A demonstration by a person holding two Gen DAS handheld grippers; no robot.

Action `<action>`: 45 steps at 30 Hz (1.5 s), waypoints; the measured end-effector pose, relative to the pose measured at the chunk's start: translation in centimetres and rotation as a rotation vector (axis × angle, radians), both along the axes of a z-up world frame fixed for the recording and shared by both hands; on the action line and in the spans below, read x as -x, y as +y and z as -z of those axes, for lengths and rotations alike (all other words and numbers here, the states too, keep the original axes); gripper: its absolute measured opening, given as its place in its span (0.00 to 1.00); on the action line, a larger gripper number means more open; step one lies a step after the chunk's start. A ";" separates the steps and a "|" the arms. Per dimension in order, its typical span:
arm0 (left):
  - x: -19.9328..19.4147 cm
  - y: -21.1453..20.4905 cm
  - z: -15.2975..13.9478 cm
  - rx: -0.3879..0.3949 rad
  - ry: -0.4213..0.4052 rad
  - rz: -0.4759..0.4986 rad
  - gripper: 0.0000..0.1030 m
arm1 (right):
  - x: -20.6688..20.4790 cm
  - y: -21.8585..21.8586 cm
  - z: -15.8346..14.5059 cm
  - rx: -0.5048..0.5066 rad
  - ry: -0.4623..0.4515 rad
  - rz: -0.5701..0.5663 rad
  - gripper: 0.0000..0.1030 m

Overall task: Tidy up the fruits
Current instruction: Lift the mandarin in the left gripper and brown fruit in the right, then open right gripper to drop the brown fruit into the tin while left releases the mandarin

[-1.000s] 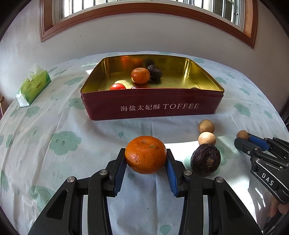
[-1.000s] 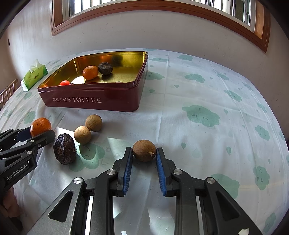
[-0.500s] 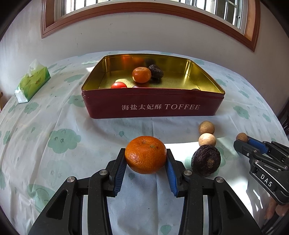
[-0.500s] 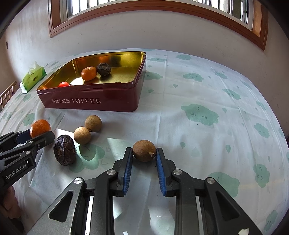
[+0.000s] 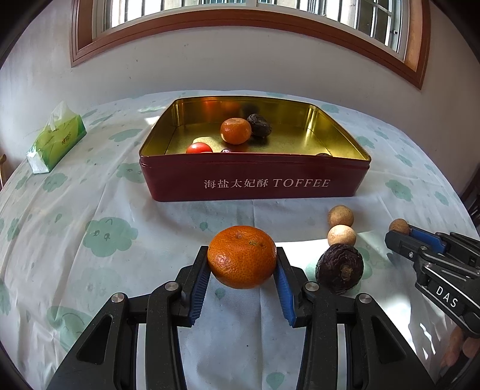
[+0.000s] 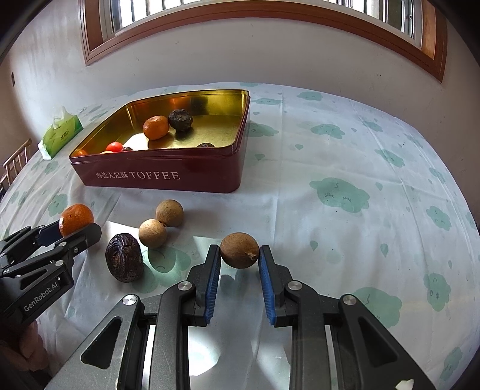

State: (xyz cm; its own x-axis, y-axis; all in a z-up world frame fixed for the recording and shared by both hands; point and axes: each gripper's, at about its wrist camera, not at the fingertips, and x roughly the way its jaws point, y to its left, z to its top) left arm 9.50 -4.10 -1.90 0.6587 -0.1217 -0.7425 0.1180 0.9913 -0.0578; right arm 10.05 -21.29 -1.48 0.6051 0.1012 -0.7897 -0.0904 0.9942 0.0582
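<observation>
Both loaded, left gripper clamps tangerine, right gripper clamps longan; next carry both over tin rim and drop

A plain white wall rises behind the bench, which wears a pale cloth printed with green clouds. High up runs a window in a brown wooden frame, with bars outside. Daylight falls in bright patches on the cloth. A wooden chair back shows at far left.
</observation>
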 end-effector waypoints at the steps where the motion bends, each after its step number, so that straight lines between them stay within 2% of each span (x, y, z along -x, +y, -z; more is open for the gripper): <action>1: 0.0 -0.1 0.0 -0.006 -0.001 0.004 0.41 | -0.1 0.0 -0.2 -0.001 -0.002 -0.001 0.23; 5: -0.1 0.0 -0.2 -0.022 -0.006 0.005 0.41 | -0.3 0.2 -0.9 -0.002 -0.016 -0.009 0.23; 12: -1.0 1.1 -1.2 0.002 -0.032 -0.005 0.41 | -1.3 0.8 -2.5 -0.015 -0.050 -0.030 0.23; 18: -2.3 1.9 -2.8 0.023 -0.063 -0.006 0.41 | -2.9 1.7 -3.9 -0.023 -0.081 -0.062 0.23; 23: -3.8 2.2 -4.3 0.005 -0.105 -0.010 0.41 | -4.7 2.9 -4.7 -0.023 -0.102 -0.093 0.23; 31: -6.9 2.1 -4.9 -0.039 -0.086 0.004 0.41 | -7.6 4.6 -4.4 -0.012 -0.083 -0.131 0.23; 45: -10.1 2.0 -3.2 -0.075 -0.037 0.004 0.41 | -10.1 5.2 -3.0 -0.006 -0.049 -0.142 0.23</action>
State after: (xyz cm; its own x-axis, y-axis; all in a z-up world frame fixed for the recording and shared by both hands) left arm 19.57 -2.12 1.28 0.6851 -0.0694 -0.7251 0.1231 0.9922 0.0213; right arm 20.14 -16.08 1.52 0.6220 0.1933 -0.7587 -0.2326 0.9709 0.0567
